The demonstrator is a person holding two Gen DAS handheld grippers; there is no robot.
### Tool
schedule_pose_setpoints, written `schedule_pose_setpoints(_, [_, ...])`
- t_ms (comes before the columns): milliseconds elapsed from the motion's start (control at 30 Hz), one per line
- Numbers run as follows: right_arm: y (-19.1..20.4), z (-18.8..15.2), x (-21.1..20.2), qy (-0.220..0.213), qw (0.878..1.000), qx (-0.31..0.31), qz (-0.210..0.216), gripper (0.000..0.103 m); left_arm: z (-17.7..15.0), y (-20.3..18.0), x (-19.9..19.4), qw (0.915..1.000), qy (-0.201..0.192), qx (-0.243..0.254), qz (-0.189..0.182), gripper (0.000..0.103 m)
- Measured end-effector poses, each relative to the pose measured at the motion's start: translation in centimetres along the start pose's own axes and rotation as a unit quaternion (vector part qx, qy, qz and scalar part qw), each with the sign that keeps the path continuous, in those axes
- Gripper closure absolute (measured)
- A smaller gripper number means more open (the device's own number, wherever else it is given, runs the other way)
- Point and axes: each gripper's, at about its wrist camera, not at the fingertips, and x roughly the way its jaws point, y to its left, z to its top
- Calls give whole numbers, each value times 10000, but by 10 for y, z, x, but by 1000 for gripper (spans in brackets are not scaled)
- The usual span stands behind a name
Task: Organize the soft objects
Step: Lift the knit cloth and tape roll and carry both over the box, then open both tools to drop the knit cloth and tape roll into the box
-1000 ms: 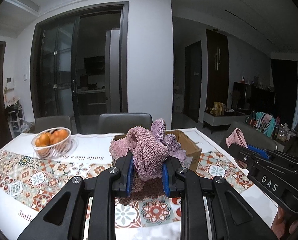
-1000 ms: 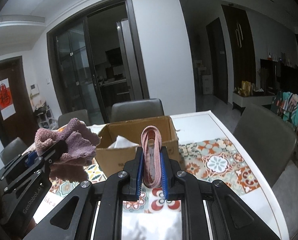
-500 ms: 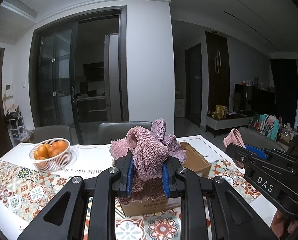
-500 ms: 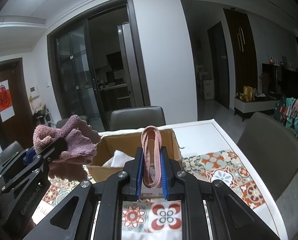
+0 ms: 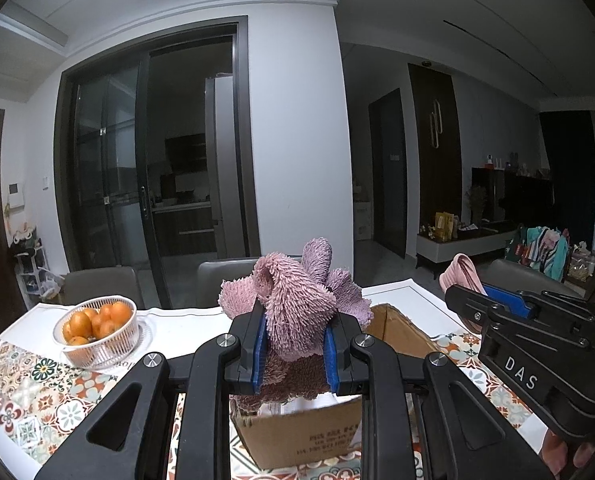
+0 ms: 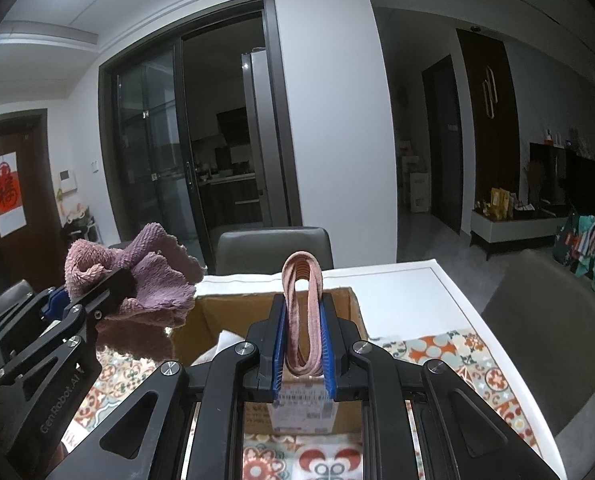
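Observation:
My left gripper [image 5: 296, 350] is shut on a fluffy purple towel [image 5: 293, 304] and holds it just above the open cardboard box [image 5: 309, 436]. The towel also shows in the right wrist view [image 6: 137, 284], at the box's left. My right gripper [image 6: 303, 350] is shut on a folded pink cloth [image 6: 302, 312] and holds it over the near wall of the box [image 6: 225, 316]. The pink cloth shows in the left wrist view [image 5: 461, 272] at the right. Something white [image 6: 227, 340] lies inside the box.
A white basket of oranges [image 5: 95, 328] stands on the table's left. The table [image 5: 29, 392] has a patterned tile cloth. Grey chairs [image 6: 273, 248] stand at the far side and at the right [image 6: 545, 340].
Both grippers have moved forward toward the box with their cloths; the box is now right under them and larger in both views. Both grips are unchanged.

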Motion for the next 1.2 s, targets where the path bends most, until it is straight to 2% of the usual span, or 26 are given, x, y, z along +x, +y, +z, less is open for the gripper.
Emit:
schedule_pose_setpoints(400, [-5,0,41,180,9998,-13,14,86,-4,-2,51,9992,335,-140,-171,79])
schedule_pose_setpoints(533, [-10,-2,61,376,9993,18,49,86,-7,-3,69,9982,508,-184,-253,79])
schedule_pose_setpoints(867, [-24,-12,104,865,9962,-65,47,86,-23,-17,111,9946,972,89,-353,79])
schedule_pose_setpoints(1000, [-31,-15,118,1062,9943,-52,99,86,-29,-22,118,9932,1081,205,-371,76])
schedule_pose_setpoints(1200, [-38,-17,132,1243,9922,30,118,84,-33,-26,122,9923,1169,310,-284,57])
